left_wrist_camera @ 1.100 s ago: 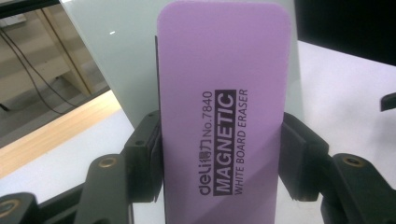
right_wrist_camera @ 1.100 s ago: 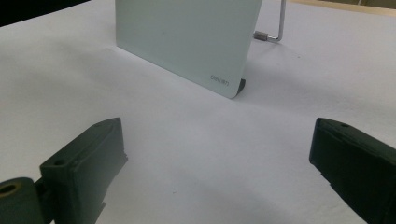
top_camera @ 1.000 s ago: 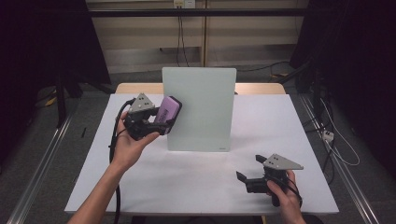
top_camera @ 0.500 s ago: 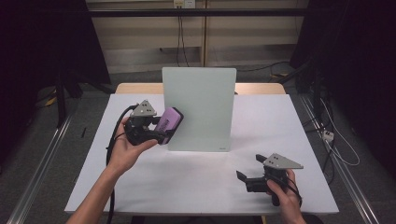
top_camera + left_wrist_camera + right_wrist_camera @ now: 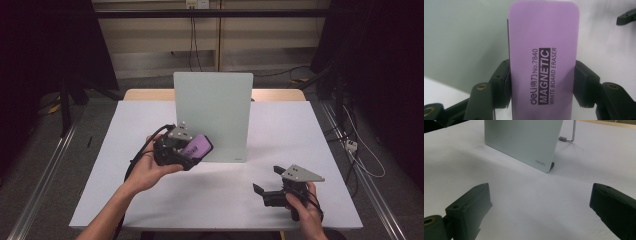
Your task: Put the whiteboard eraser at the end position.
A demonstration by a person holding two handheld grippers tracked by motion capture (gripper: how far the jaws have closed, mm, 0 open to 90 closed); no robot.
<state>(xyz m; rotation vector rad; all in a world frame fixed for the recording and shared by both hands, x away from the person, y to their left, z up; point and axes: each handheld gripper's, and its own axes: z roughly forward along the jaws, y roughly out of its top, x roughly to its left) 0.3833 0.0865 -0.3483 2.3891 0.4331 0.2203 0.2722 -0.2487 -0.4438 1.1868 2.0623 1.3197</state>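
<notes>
White tabletop (image 5: 120, 150) under me, with a pale green upright board (image 5: 212, 107) standing mid-table. My left gripper (image 5: 192, 152) clamps the purple rectangular magnetic whiteboard eraser (image 5: 542, 57), held just beside the board's lower left face. My right gripper (image 5: 267, 182) sits low near the front right, jaws spread wide.

left gripper (image 5: 194, 150) w/ purple eraser (image 5: 196, 146) moved lower, toward person, off upper board (image 5: 212, 107) edge

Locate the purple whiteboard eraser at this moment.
The purple eraser is clamped between the jaws of the left gripper, held above the table at centre-left, just in front of the upright board's lower left corner.
</notes>
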